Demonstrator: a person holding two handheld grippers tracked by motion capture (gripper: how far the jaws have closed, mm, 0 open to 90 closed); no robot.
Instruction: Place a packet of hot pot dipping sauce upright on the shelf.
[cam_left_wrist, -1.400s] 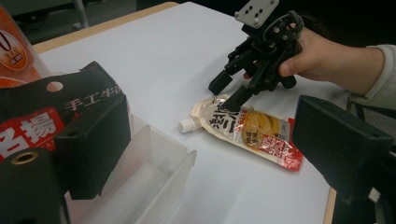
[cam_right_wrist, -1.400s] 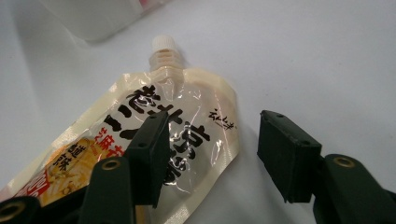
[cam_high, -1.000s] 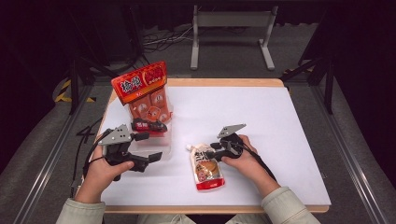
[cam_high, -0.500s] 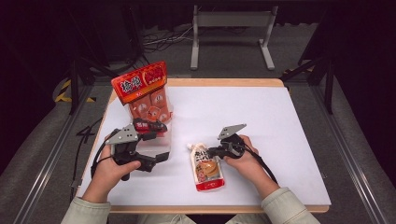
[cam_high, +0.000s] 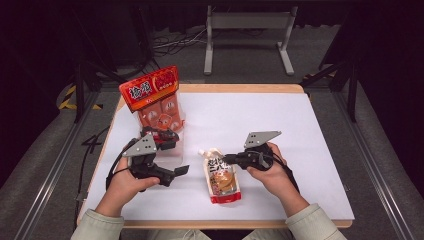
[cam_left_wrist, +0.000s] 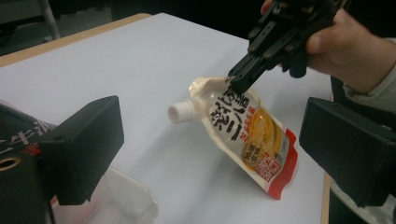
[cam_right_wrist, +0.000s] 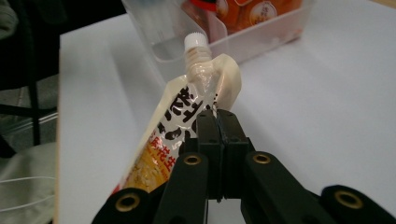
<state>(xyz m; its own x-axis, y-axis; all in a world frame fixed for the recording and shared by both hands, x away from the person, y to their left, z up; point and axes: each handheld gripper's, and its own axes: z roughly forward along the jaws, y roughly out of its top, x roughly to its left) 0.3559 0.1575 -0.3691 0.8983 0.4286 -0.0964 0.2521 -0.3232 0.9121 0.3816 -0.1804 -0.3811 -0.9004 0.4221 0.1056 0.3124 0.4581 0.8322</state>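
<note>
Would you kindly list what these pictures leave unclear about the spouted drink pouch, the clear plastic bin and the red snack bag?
- White-capped spouted drink pouch: in the right gripper view the right gripper covers its lower print.
- Clear plastic bin: cut off by the left gripper view's bottom edge, behind the left gripper's jaw.
- Red snack bag: lettering too small in the high view.

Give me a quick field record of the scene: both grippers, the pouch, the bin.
right gripper: shut on the spouted pouch, pinching its upper edge near the white cap
left gripper: open, holding nothing, jaws pointed toward the pouch
pouch: top end lifted, bottom end on the white table
clear bin: beside the left gripper, holds orange snack packs
</note>
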